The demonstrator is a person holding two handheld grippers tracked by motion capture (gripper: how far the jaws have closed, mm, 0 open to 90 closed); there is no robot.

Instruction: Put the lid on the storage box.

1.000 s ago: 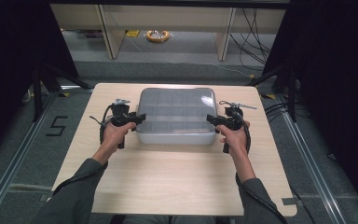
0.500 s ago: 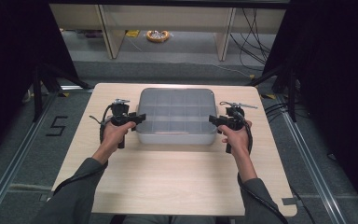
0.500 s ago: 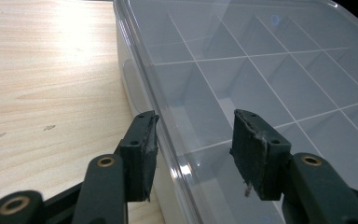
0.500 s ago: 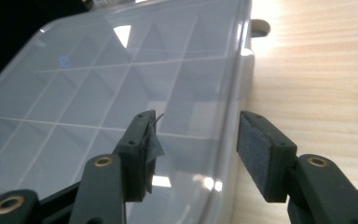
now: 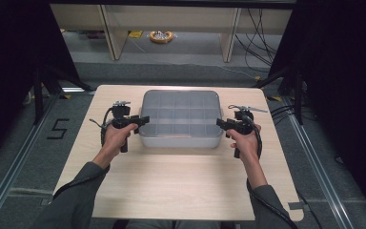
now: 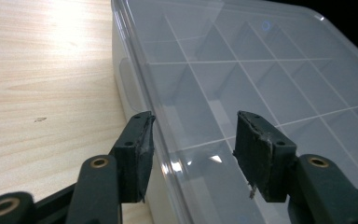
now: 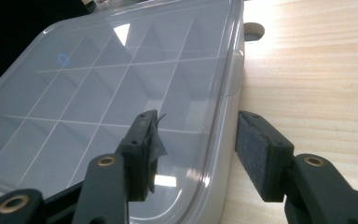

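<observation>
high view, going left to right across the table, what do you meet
left gripper → box → right gripper

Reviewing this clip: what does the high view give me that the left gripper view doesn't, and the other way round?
The high view alone gives both hands, the left gripper and right gripper at opposite ends of the box, the whole table and the yellow coil on the floor beyond. The left gripper view alone gives its open jaws straddling the lid's edge, and the side latch. Both show the clear compartment box, lid on, on the wooden table.
</observation>
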